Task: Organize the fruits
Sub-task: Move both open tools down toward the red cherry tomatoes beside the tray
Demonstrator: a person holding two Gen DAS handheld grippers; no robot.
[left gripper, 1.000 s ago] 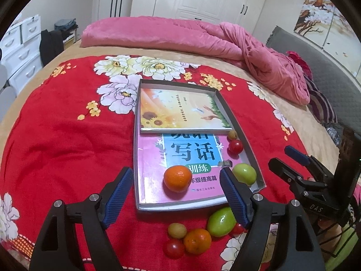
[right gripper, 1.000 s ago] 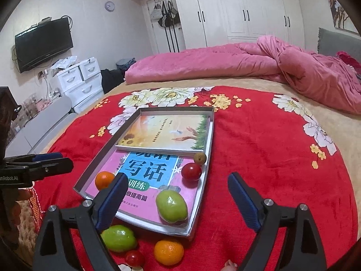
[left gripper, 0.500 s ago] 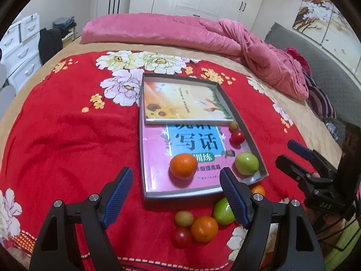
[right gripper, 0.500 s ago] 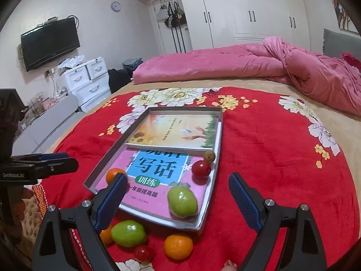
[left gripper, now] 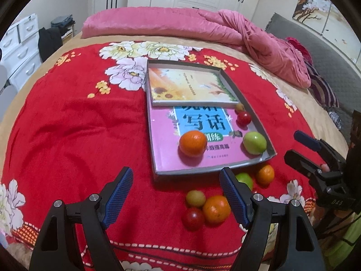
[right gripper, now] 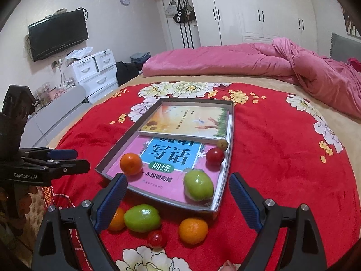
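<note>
Your left tool (left gripper: pixel 176 180) sits at the bottom of the left wrist view, blue pads spread wide, nothing between them but red blanket (left gripper: pixel 74 135). Your right tool (right gripper: pixel 178 187) fills the bottom of the right wrist view, also spread wide and gripping nothing; in the left wrist view it shows at the right edge (left gripper: pixel 315 155), jaws apart.

Nearest the left tool, lower centre of the left wrist view, loose fruit lies on the blanket: a small yellowish fruit (left gripper: pixel 195 198), a cherry tomato (left gripper: pixel 193 218) and an orange (left gripper: pixel 216 209), all three touching or nearly so. Just behind the right pad a green fruit (left gripper: pixel 244 180) is partly hidden, and a second orange (left gripper: pixel 265 174) lies beside it, close to the tray's near right corner.

In the right wrist view the same loose group sits between the pads, below the tray: green fruit (right gripper: pixel 142 218), an orange half hidden behind the left pad (right gripper: pixel 117 220), a tomato (right gripper: pixel 157 239) and another orange (right gripper: pixel 193 230).

Further out, the grey tray (left gripper: pixel 155 158) rests flat on the bed at frame centre, holding a pink book (left gripper: pixel 162 133) with a second, sunflower-cover book (left gripper: pixel 189 85) lying over its far end. On the pink book: an orange (left gripper: pixel 193 143), a green fruit (left gripper: pixel 254 142) in the near right corner, a tomato (left gripper: pixel 244 118) and a small yellowish fruit (left gripper: pixel 239 107) along the right wall.

A pink quilt (left gripper: pixel 203 27) is bunched across the top of the frame.
</note>
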